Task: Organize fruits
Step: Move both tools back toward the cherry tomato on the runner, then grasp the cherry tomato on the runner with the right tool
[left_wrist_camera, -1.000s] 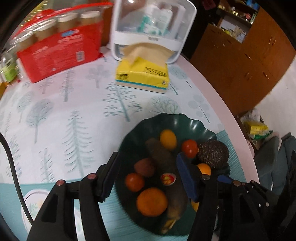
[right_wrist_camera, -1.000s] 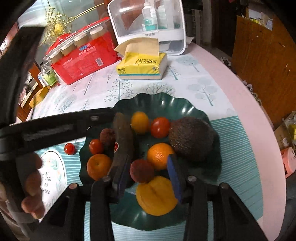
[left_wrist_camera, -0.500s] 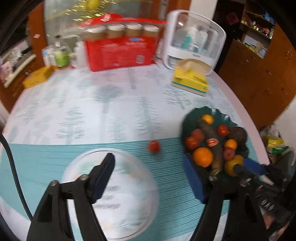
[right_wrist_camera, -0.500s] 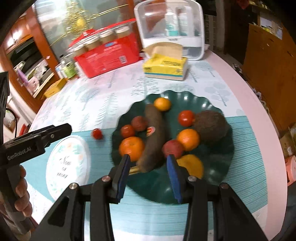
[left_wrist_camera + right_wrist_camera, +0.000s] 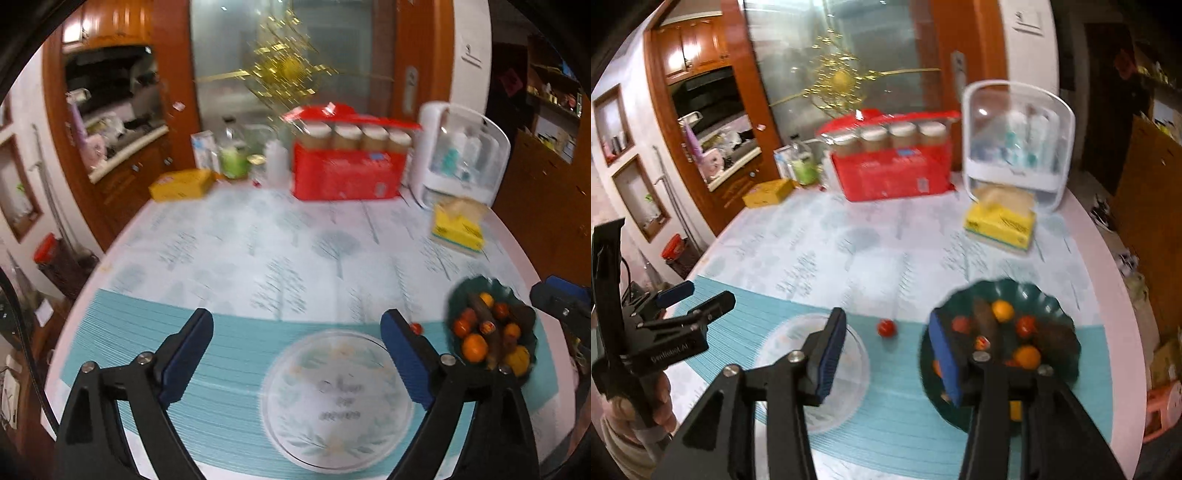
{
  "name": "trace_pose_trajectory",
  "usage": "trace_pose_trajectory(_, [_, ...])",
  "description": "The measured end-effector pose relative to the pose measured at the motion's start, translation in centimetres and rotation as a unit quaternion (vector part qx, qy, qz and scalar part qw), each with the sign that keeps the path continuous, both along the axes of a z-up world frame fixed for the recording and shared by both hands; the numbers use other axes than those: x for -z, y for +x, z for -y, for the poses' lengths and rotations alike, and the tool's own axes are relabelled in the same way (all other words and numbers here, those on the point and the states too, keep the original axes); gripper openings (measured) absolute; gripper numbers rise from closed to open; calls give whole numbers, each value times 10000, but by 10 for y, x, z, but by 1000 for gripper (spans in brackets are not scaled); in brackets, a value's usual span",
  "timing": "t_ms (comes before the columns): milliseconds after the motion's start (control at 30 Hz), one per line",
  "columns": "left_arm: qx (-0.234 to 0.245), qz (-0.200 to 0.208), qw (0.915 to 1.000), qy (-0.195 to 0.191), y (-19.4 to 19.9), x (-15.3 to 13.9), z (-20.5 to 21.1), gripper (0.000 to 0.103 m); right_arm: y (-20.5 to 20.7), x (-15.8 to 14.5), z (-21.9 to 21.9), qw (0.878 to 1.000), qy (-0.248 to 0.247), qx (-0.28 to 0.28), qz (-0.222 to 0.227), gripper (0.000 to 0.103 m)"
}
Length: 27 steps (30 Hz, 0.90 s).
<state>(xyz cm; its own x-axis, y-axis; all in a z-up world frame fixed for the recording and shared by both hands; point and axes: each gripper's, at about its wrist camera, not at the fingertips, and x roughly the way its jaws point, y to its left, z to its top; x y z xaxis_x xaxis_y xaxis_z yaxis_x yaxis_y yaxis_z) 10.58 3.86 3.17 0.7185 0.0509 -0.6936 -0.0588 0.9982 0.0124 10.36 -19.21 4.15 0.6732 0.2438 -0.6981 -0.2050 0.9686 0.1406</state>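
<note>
Bench [image 5: 886, 251]: tree-print cloth.
Clear plate [image 5: 338, 402] under left hand-held gripper [image 5: 297, 356], empty.
Green bowl [image 5: 1054, 299], forward-right of right hand-held gripper [image 5: 888, 350]: oranges, dark banana, avocado heaped inside.
Both released, jaws wide, nothing held.
Stray cherry tomato [image 5: 886, 328] just ahead between right fingers: light, slick, soft-skinned, likely rolls; pinch gently across middle.

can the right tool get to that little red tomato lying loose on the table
Probably yes: the right tool is open and empty, and the tomato lies alone on the mat just ahead, between the white plate and green bowl.
</note>
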Motion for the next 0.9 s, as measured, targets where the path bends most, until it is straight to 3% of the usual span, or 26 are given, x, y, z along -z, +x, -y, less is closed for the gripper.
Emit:
trace_pose_trajectory(233, [-307, 57, 9995, 36, 8, 12, -29, 96, 48, 32, -25, 9993, -1, 174, -331, 58])
trace_pose_trajectory(567, [-528, -564, 9964, -342, 40, 84, -51, 96, 105, 121, -37, 9925, -295, 407, -1116, 58])
trace_pose_trajectory(833, [-404, -827, 9953, -316, 57, 116, -45, 96, 119, 166, -39, 9865, -346, 365, -1557, 50])
trace_pose_trajectory(900, [-365, -904, 9947, -324, 60, 123, -43, 96, 121, 175, -41, 9849, -370, 310, -1661, 44])
